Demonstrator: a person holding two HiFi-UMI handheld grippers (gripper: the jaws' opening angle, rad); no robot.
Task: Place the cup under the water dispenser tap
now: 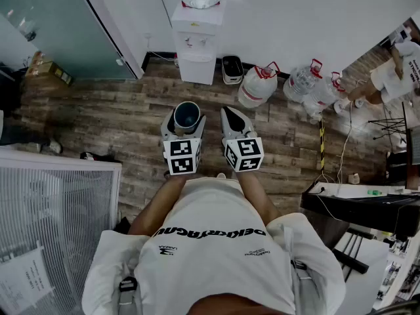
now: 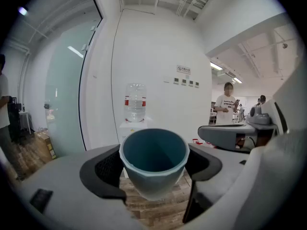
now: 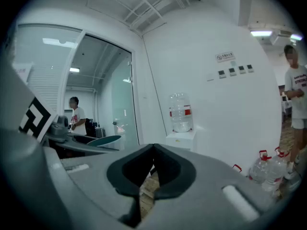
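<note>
My left gripper [image 2: 153,166] has its fingers spread wide and pinching the blue cup [image 2: 153,158] by its side wall, mouth up, and I carry it out in front of me, well short of the water dispenser [image 1: 197,51]. The right gripper [image 3: 152,167] is empty, its fingers pressed together. I judge the cup to be light, empty plastic, stiff at the rim but thin enough to flex or slip if I squeeze harder. Holding it low on the wall, as now, seems right, since that leaves the rim free to go under the tap. The tap itself is too small for me to make out from here. The wood floor [image 1: 131,120] between me and the dispenser is open. The glass partition [image 1: 65,25] stands to the left of the dispenser, and the spare water jugs [image 1: 257,85] crowd its right side, so I would go in straight.
</note>
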